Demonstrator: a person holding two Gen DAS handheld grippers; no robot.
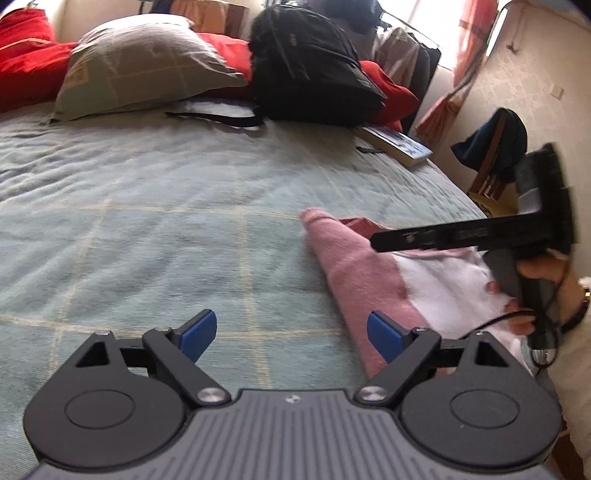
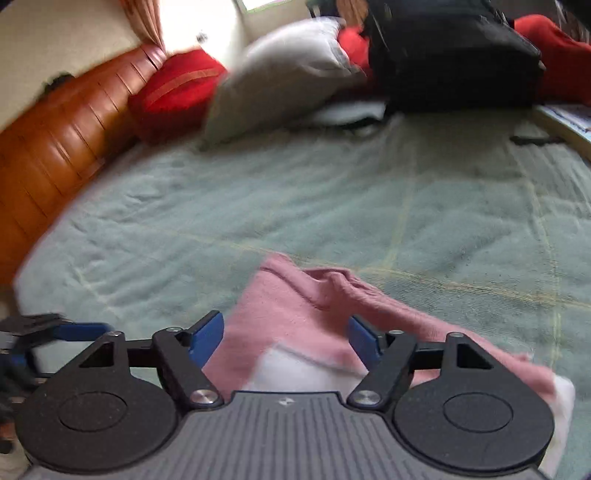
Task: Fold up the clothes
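light source: daylight from a window at the top right of the left wrist view; the same kind of blown-out white window sits at the top of the right wrist view.
brightness: both views evenly bright, no dim corners on the bedspread.
glare: window panes and the wall beside them wash out to white.
shadows: soft, faint; a dark patch under the backpack.
blur: right wrist view smeared throughout, worst on the pillow and headboard; left wrist view sharper, with slight softness.
distortion: strong fisheye bending in both views; black corners at the frame edges.
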